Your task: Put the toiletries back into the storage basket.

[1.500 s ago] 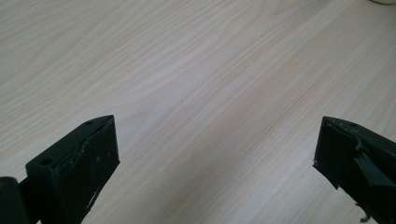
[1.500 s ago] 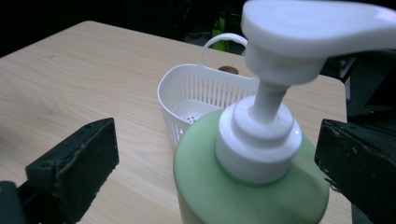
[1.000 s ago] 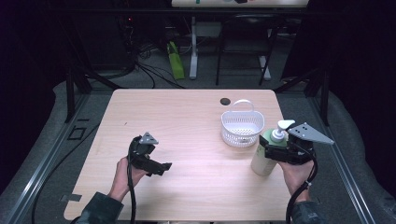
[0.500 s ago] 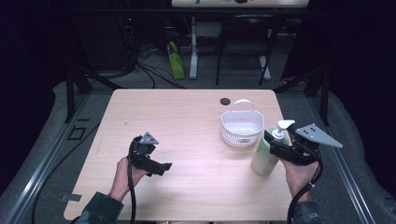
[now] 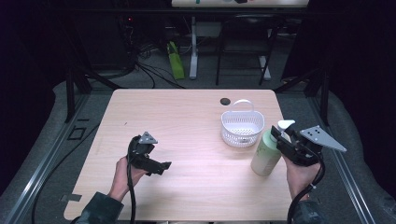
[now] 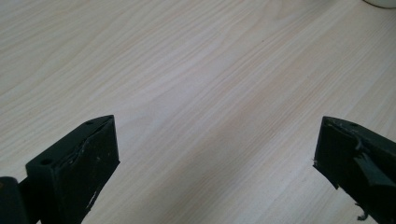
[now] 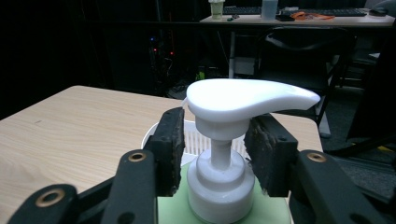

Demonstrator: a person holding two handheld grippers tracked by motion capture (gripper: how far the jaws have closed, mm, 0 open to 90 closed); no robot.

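A pale green pump bottle [image 5: 265,156] with a white pump head [image 7: 252,99] stands upright on the wooden table [image 5: 187,116], near its right edge. My right gripper [image 5: 279,137] comes at it level from the right. Its jaws have just been closing, and its pads [image 7: 170,149] now press on the white collar under the pump head, so the right gripper [image 7: 215,151] is shut on the bottle's neck. My left gripper [image 5: 161,167] rests low over the table's front left, open. In the left gripper view the left gripper [image 6: 215,154] has bare wood between its jaws.
A white perforated basket [image 5: 242,133] with a handle stands just behind and left of the bottle. A small black round thing [image 5: 225,101] lies near the table's far edge. Dark floor, cables and desk legs lie beyond the table.
The right gripper's jaws have closed from wide apart onto the bottle's pump neck, and its hand has settled slightly. The bottle and the left gripper have stayed where they were.
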